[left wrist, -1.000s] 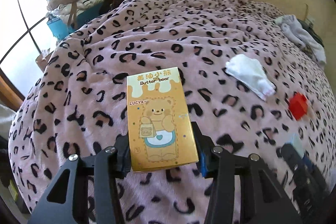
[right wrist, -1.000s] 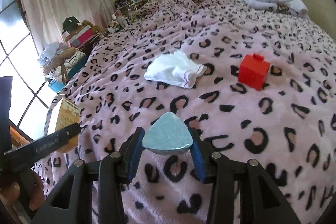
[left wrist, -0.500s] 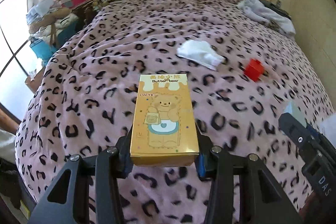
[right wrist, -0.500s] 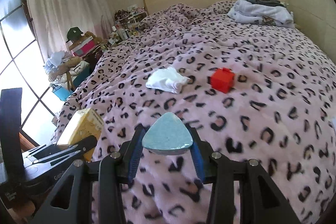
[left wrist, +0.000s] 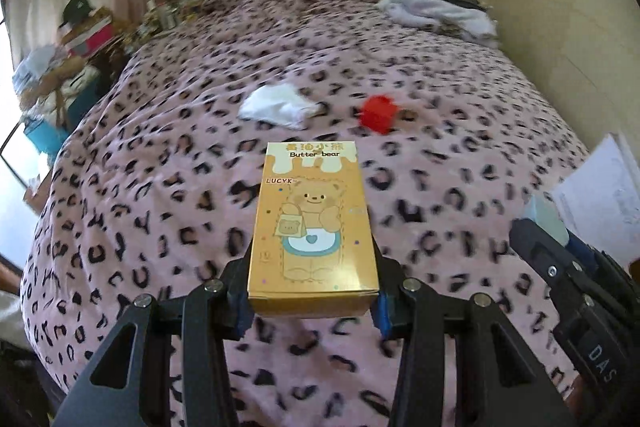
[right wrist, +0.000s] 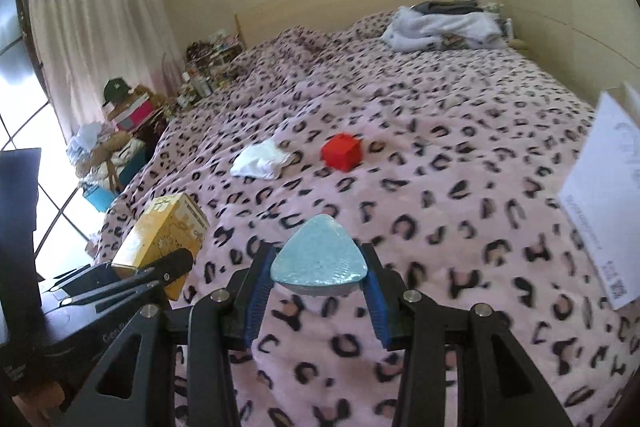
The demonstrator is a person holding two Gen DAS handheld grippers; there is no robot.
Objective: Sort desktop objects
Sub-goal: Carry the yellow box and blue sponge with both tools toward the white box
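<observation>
Left gripper (left wrist: 312, 291) is clamped on a yellow bear box (left wrist: 313, 223), which juts forward between its fingers, clear of the bedspread (left wrist: 160, 147). Right gripper (right wrist: 318, 287) pinches a pale blue triangular pad (right wrist: 319, 259). Well beyond both sets of fingertips, a white cloth (right wrist: 261, 159) and red block (right wrist: 342, 151) lie on the bedspread, near each other.

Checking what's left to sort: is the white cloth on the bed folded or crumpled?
Crumpled: the white cloth lies in a loose, uneven heap beside the red block.
</observation>
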